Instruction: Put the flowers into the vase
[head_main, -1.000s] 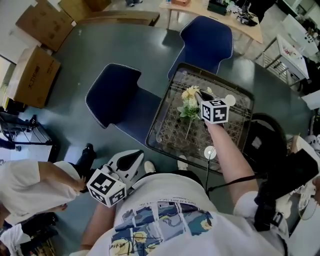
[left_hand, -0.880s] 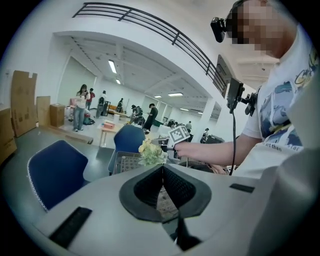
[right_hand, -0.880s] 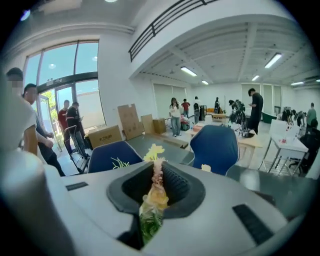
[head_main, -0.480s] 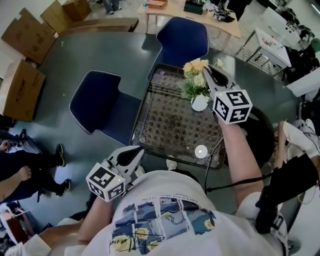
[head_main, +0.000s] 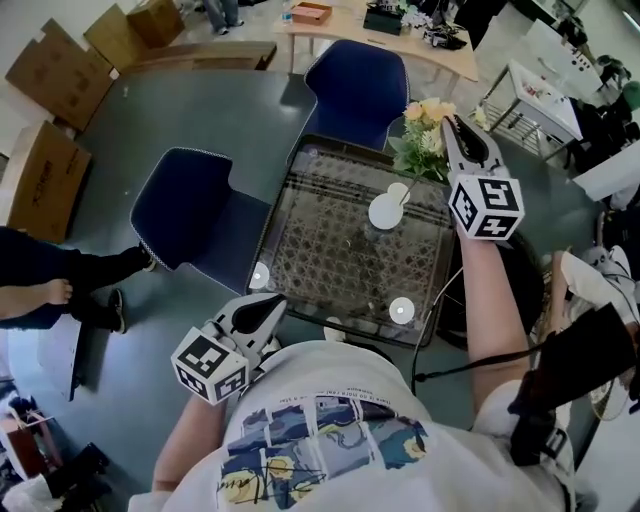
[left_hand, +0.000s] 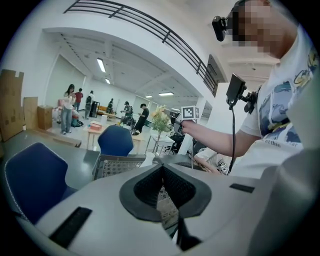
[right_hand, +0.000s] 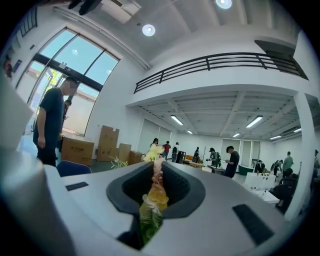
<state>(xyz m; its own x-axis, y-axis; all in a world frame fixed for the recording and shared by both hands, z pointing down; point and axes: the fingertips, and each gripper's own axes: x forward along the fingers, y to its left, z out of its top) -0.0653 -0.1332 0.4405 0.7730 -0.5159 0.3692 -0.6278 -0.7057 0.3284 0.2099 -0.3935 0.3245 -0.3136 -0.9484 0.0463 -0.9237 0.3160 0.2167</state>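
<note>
The right gripper has its jaws clamped on the stems of a bunch of pale yellow and white flowers with green leaves. In the right gripper view, the blossoms fill the narrow slot between the grey pads. The bunch is held up in the air over the far right corner of the glass-topped table with a woven pattern, clear of the round white vase that stands on the table just below and to the left of the flowers in the head view. The left gripper hangs near the person's torso at the table's near edge, its jaws together and empty.
</note>
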